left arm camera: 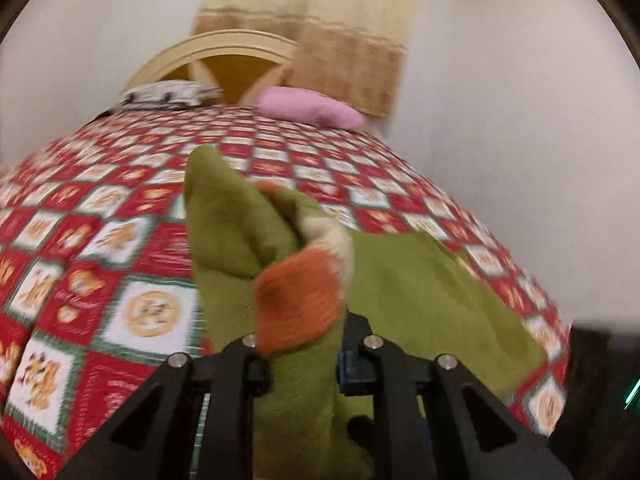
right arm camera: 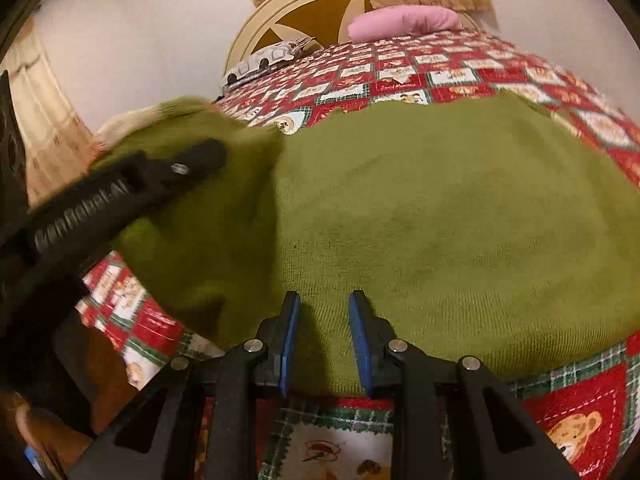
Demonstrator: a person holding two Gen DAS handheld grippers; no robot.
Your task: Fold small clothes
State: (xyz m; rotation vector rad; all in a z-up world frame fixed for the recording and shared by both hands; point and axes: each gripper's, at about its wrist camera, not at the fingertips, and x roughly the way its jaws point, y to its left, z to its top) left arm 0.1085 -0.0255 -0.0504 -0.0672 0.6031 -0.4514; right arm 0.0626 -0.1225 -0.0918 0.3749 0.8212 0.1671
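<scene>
Here, olive-green knit sweater [right arm camera: 440, 216] with orange cuff [left arm camera: 298, 300] lying bunched on red patchwork quilt [left arm camera: 100, 248]; left gripper [left arm camera: 304, 360] jaws clenching fabric, fingertips hidden; right gripper [right arm camera: 324, 340] jaws hovering parted.

white lettering on left gripper [right arm camera: 132, 188] body, partly blurred, reads roughly "genrobot.ai"; quilt script illegible.

Both views low, near bed [left arm camera: 120, 240], facing headboard [right arm camera: 256, 28].

A bed [left arm camera: 100, 240] in a red checked cover; far off, headboard [left arm camera: 224, 46], pillows [left arm camera: 308, 106], curtain [left arm camera: 348, 20], white wall [left arm camera: 500, 100].
</scene>
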